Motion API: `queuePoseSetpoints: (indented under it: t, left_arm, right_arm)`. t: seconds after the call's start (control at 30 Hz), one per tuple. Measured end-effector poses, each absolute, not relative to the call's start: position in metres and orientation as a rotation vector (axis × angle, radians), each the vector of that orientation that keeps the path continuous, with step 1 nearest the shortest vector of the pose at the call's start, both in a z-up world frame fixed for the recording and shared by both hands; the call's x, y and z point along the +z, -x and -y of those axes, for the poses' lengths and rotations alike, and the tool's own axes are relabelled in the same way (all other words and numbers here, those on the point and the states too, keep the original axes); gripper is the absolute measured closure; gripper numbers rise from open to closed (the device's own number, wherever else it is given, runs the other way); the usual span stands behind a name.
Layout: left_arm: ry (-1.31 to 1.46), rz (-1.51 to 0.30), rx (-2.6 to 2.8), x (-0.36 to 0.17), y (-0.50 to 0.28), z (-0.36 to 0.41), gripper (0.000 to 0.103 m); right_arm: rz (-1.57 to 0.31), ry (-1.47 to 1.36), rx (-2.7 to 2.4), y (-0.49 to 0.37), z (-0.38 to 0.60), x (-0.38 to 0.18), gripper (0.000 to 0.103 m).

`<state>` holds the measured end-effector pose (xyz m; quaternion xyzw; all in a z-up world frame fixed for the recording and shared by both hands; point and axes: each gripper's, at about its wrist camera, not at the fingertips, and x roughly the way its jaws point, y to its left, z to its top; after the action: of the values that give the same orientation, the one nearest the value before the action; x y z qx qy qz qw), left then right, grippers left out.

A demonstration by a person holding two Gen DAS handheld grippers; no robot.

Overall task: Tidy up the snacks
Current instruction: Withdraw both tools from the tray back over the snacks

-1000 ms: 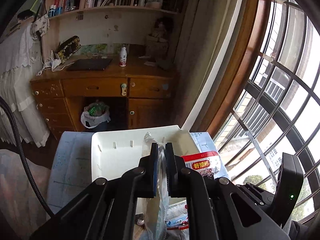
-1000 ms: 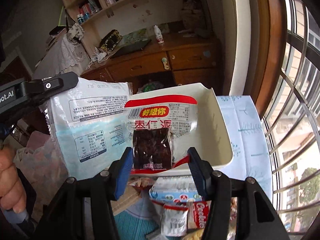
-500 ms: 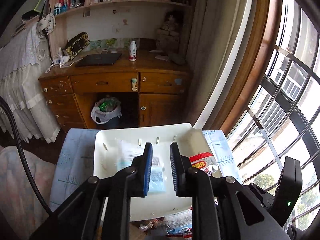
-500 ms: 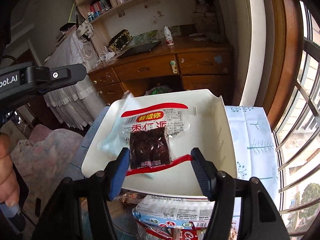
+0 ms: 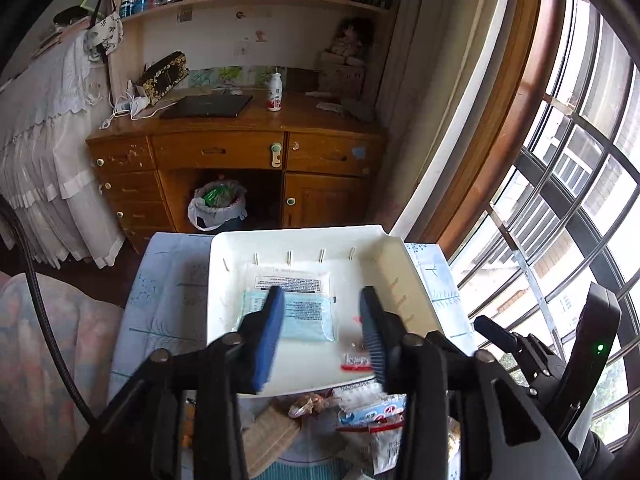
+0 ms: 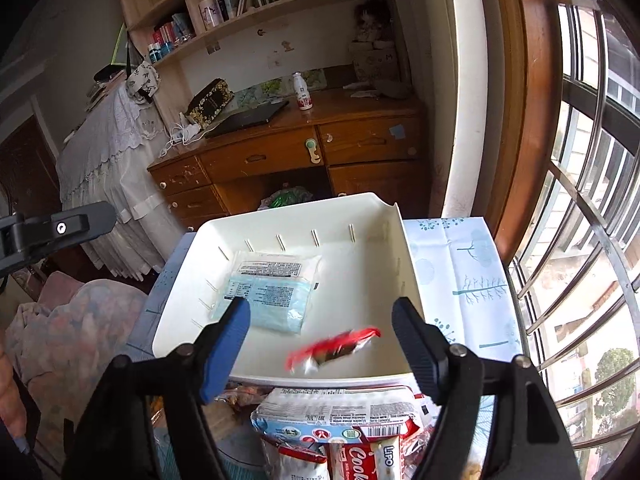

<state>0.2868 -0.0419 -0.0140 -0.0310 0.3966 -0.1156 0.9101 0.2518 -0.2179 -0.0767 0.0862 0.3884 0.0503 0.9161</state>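
A white tray stands on a table with a light blue cloth. A flat blue and white packet lies in its left half. My left gripper hangs above the tray's near side; its jaws are opening and hold nothing. A red and dark packet shows blurred, loose over the tray's near right floor. My right gripper is above it, jaws opening, pads clear of the packet. More snack packets lie piled in front of the tray.
A barred window runs close along the right. Beyond the table stands a wooden desk with a bagged bin under it. A patterned quilt lies at the left. The left gripper's arm shows at the far left of the right wrist view.
My left gripper opened and let the blue and white packet fall flat into the tray. My right gripper widened and released the red packet, which dropped toward the tray floor.
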Motion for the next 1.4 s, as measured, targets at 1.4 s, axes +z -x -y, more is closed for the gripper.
queuePoseSetpoints:
  t: [1.4]
  left_arm:
    - [0.197, -1.090, -0.360, -0.050, -0.113, -0.028, 0.013]
  right_arm:
    - [-0.879, -0.179, -0.213, -0.015, 0.218, -0.056, 0.027]
